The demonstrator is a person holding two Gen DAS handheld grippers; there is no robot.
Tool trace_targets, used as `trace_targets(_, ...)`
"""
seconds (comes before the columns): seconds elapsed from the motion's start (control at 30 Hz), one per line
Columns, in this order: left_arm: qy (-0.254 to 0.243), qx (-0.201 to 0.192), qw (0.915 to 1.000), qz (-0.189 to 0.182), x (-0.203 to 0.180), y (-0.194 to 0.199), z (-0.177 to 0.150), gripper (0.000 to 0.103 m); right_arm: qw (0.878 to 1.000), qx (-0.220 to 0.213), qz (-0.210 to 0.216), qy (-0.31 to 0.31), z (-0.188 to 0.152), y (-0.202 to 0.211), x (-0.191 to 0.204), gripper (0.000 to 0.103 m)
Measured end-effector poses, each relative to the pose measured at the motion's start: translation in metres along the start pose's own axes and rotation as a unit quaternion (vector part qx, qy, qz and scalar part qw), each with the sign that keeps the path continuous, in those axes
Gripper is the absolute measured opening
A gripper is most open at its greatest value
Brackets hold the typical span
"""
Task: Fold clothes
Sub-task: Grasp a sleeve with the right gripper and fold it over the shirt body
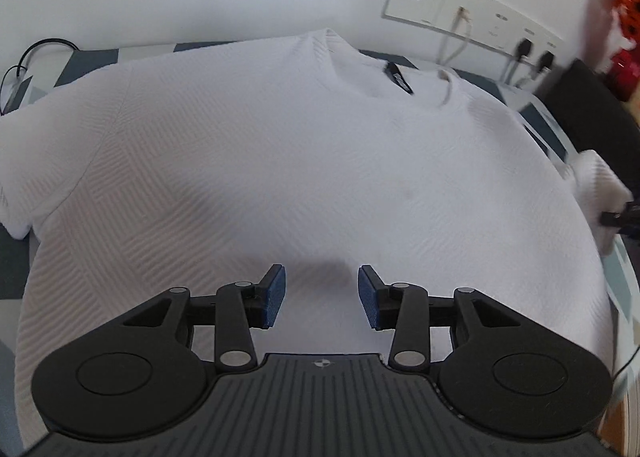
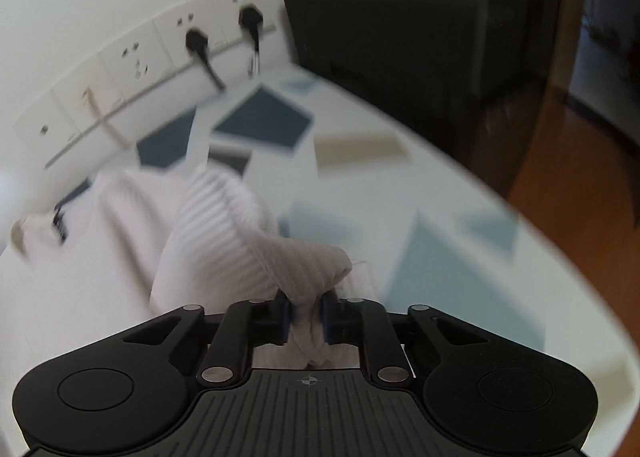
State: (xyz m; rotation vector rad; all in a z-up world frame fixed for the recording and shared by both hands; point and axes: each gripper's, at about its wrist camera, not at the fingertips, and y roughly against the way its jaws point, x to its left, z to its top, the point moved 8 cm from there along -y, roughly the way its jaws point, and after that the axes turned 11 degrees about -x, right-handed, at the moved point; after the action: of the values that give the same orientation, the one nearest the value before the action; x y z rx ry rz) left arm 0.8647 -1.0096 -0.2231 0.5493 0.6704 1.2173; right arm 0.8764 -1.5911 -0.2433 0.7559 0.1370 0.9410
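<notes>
- Your left wrist camera sits behind the left gripper [image 1: 322,295] and looks steeply down, close over the white T-shirt [image 1: 280,161], facing the far wall with its socket strip [image 1: 472,23].
- Your right wrist camera looks down along the right gripper [image 2: 306,317], near the table's [image 2: 460,193] right edge.
- Both views share the shirt's collar, the sockets and the black box [image 2: 420,37].

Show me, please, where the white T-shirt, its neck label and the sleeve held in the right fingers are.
white T-shirt [image 1: 280,157]: left wrist view, chest area.
neck label [image 1: 400,79]: left wrist view, dark tag inside the collar.
sleeve [image 2: 288,257]: right wrist view, bunched ribbed fabric above the fingers.
</notes>
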Motion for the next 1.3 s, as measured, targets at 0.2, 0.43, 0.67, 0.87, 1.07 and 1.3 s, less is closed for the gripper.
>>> trace_targets(0.2, 0.013, -0.023, 0.9995, 0.018, -0.023, -0.026, 0.027, 0.042, 0.981, -0.153, -0.089, -0.075, 0.098, 0.004, -0.034, 0.009)
trace_targets(0.43, 0.021, -0.002, 0.9979, 0.061, -0.007, -0.042, 0.014, 0.045, 0.987, -0.152, -0.023, -0.049, 0.111, -0.019, -0.006, 0.009)
trace_targets(0.67, 0.039, 0.002, 0.9947, 0.095, 0.010, -0.040, 0.014, 0.047, 0.977, -0.025, 0.211, 0.003, 0.059, -0.040, 0.123, 0.010)
trace_targets(0.87, -0.002, -0.018, 0.9925, 0.121, 0.023, -0.019, 0.016, 0.071, 0.965, 0.080, 0.239, 0.066, 0.008, -0.056, 0.184, 0.021)
trace_targets(1.07, 0.030, 0.004, 0.9917, 0.125, 0.058, -0.007, 0.004, 0.071, 0.968, 0.067, 0.243, 0.013, 0.016, -0.036, 0.151, 0.062)
trace_targets(1.3, 0.023, 0.030, 0.9955, 0.087, 0.055, -0.001, -0.027, 0.076, 0.947, 0.114, 0.289, 0.083, -0.032, 0.011, 0.162, 0.073)
